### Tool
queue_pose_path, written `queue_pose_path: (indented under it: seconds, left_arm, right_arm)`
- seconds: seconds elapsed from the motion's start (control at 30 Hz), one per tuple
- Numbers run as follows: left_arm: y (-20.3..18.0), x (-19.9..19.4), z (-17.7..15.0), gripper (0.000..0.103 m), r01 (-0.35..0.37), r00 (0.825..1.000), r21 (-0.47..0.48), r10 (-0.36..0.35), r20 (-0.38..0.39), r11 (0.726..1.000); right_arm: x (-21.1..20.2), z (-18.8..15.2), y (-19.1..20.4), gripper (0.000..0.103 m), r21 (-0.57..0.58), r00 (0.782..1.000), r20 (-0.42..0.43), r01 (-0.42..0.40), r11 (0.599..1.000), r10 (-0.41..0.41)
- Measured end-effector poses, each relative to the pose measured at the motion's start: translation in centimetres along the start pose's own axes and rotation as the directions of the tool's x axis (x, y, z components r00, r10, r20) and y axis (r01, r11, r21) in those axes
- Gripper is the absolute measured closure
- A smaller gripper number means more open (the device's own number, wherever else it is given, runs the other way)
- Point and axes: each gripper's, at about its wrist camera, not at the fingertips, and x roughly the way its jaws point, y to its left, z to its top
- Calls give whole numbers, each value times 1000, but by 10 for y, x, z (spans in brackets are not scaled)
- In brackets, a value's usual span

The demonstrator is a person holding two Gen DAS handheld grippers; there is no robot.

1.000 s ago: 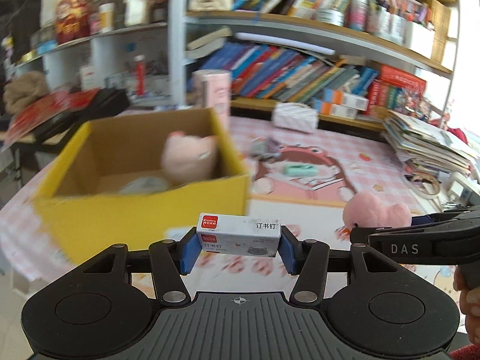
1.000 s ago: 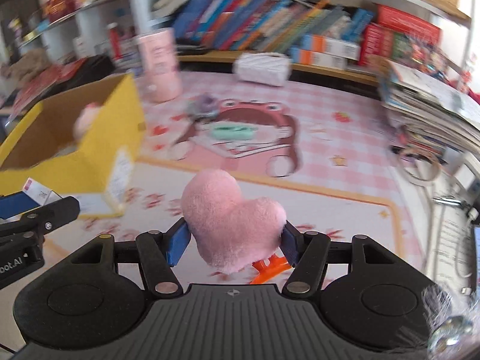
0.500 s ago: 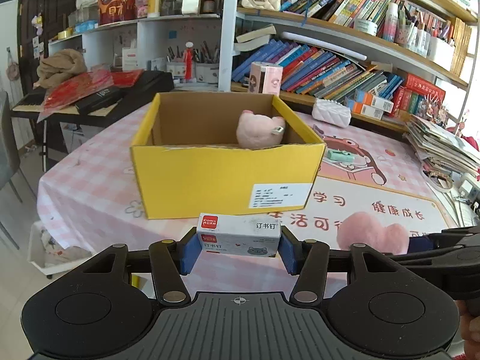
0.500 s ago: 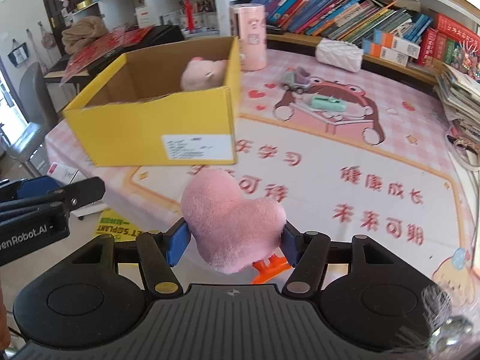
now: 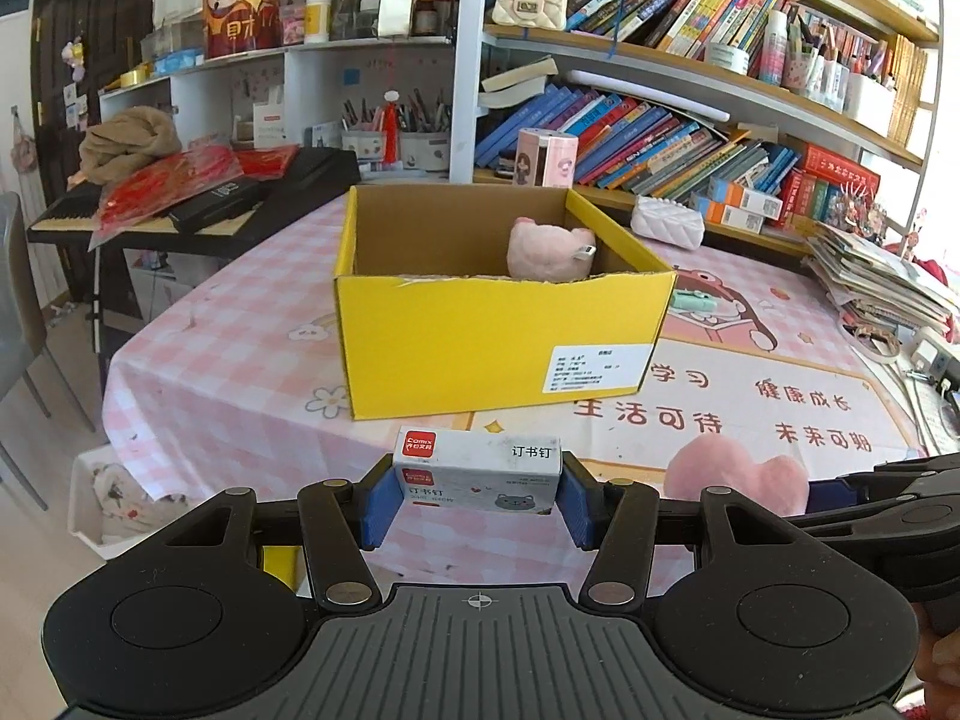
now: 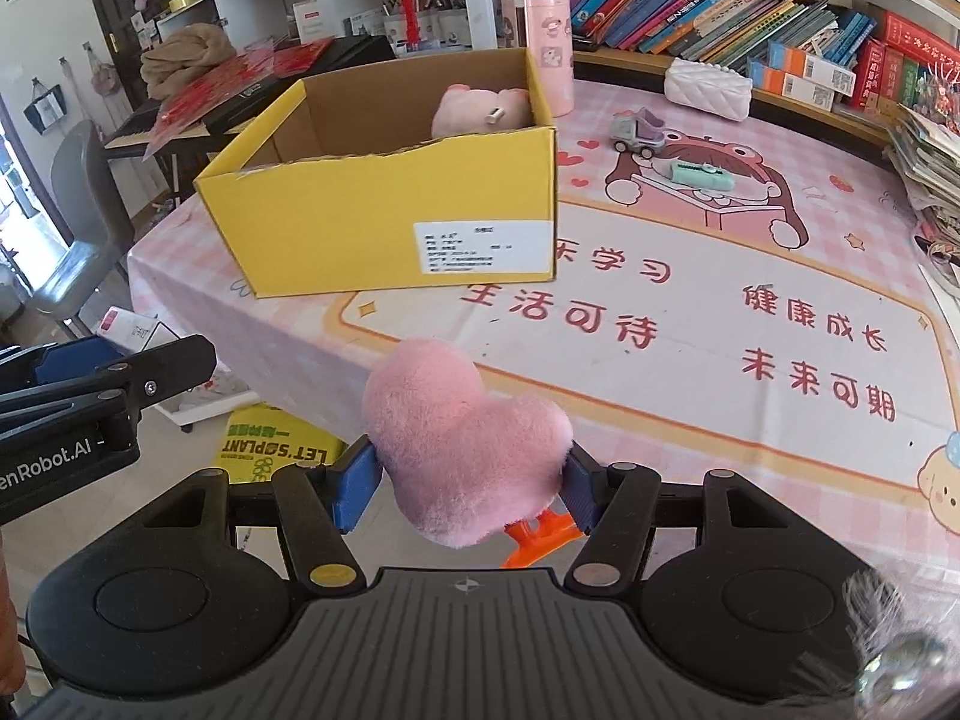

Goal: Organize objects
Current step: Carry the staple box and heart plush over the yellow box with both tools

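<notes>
My left gripper (image 5: 477, 495) is shut on a small white staples box (image 5: 477, 471) with a red logo, held off the table's near edge. My right gripper (image 6: 465, 483) is shut on a pink plush heart (image 6: 462, 438) with an orange clip under it; the heart (image 5: 738, 477) also shows at the right of the left wrist view. An open yellow cardboard box (image 5: 498, 342) stands on the pink tablecloth ahead, with a pink plush pig (image 5: 549, 249) inside at its far right. The same yellow box (image 6: 384, 222) and pig (image 6: 480, 111) appear in the right wrist view.
Beyond the box lie a toy truck (image 6: 636, 132), a mint stapler (image 6: 702, 174) and a white quilted pouch (image 6: 708, 87). A pink canister (image 6: 540, 36) stands behind the box. Bookshelves line the back; a stack of papers (image 5: 882, 285) sits right. A keyboard (image 5: 198, 204) is at the left.
Both grippers have drawn back from the yellow box toward the table's near edge, so the box looks smaller and farther. Each keeps hold of its object.
</notes>
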Motion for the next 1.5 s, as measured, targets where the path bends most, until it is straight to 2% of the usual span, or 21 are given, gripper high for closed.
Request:
queue_pose_path:
  seconds: [0.33,0.57,0.77,0.9,1.27,1.5]
  left_arm:
    - [9,-4,3,50,15,1000,-6,-15,20,1000]
    - [13,-6,31,51,24,995,-10,-22,100,1000]
    - [15,3,62,50,11,985,-8,-9,174,1000]
    - [16,16,80,50,-12,981,-1,12,196,1000]
    - [14,79,123,50,-70,980,16,65,186,997]
    - [3,129,135,51,-108,988,57,100,119,993]
  right_arm:
    - [-3,-3,13,44,-2,1000,2,18,1000,-18]
    - [-12,17,12,44,-11,996,84,40,999,-39]
    - [-12,55,8,44,0,988,151,25,1000,-25]
    - [-7,85,6,44,0,981,196,17,1000,-17]
    - [27,172,-16,44,-14,961,277,10,1000,-5]
    - [55,217,-19,44,-84,957,287,-21,996,44]
